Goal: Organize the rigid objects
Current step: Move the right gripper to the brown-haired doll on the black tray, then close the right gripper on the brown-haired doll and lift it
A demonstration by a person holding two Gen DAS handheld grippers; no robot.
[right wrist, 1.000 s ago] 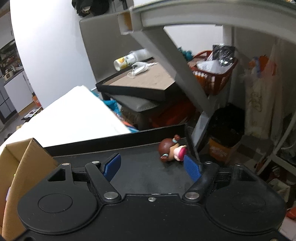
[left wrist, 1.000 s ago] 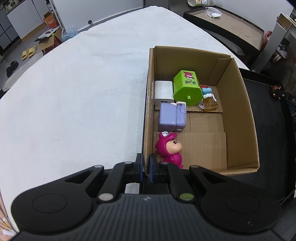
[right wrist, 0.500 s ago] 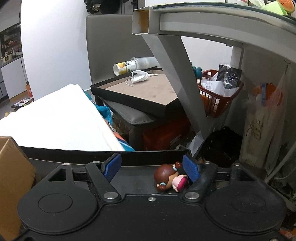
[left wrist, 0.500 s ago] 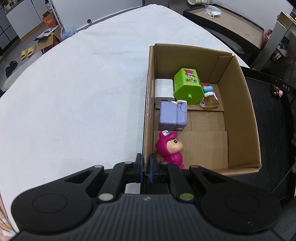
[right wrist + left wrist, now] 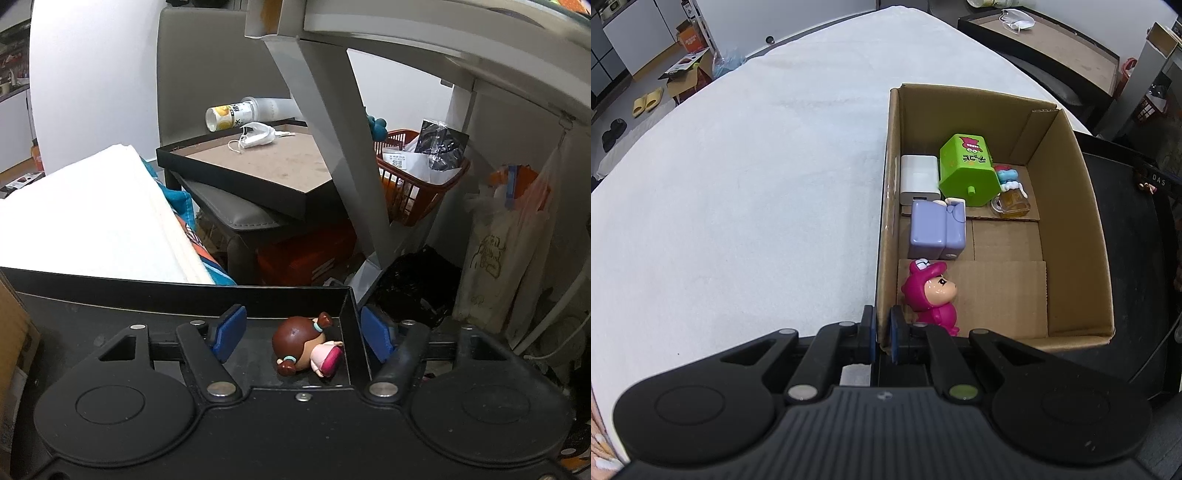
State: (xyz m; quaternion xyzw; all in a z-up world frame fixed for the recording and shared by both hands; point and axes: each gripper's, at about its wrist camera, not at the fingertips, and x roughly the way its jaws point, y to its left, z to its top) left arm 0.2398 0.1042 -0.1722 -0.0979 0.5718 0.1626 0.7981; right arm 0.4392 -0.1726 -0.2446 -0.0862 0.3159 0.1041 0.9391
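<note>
Two tools share the work here. Your left tool (image 5: 882,330) is clamped on the near corner of the cardboard box (image 5: 1067,177), one pad outside the wall and one inside, which looks meant to steady the box while the other hand fetches. Just ahead of that grip, inside the wall, stands the pink figure (image 5: 932,293); beyond it come the lavender block (image 5: 936,230), the white charger (image 5: 919,179), the green toy box (image 5: 967,170) and, to their right, a small amber bottle (image 5: 1012,199). They crowd the left side, leaving bare floor on the right for one more piece.

Your right tool (image 5: 301,332) is spread wide, holding nothing. Between its pads, nearer the right one, lies the brown-haired doll (image 5: 304,347) on its side in the corner of the black tray (image 5: 184,295). That right pad sits outside the tray's wall, so closing now would likely pinch wall and doll together; shifting left first seems wise.
</note>
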